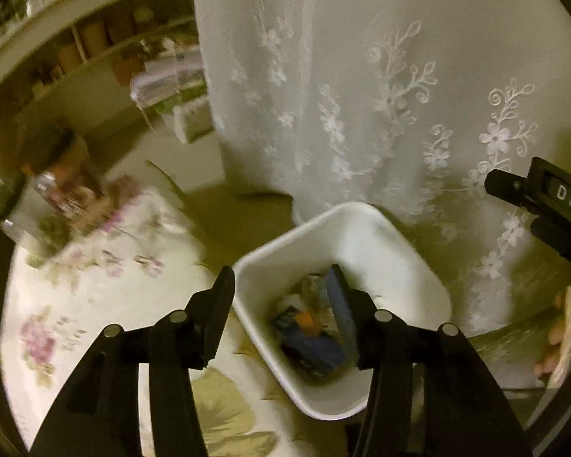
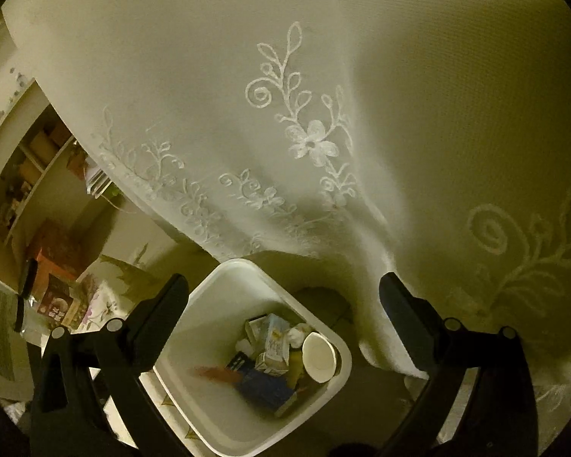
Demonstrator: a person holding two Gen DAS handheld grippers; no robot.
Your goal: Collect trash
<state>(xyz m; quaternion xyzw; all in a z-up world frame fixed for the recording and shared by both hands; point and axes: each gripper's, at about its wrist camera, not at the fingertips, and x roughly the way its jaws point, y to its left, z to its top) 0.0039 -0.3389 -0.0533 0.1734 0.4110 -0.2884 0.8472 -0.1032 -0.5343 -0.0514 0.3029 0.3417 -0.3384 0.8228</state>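
Below, my left gripper (image 1: pixel 283 291) and right gripper (image 2: pixel 283 297) both hung spread and empty over the white bin (image 2: pixel 224 293), which held a paper cup (image 2: pixel 319 356), small cartons (image 2: pixel 276 339) and a blue box (image 2: pixel 266 386). The print on them was too blurred to read.

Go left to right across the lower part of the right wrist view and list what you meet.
Snack boxes → floral cloth → white bin → blue box in it → paper cup in it → embroidered curtain.
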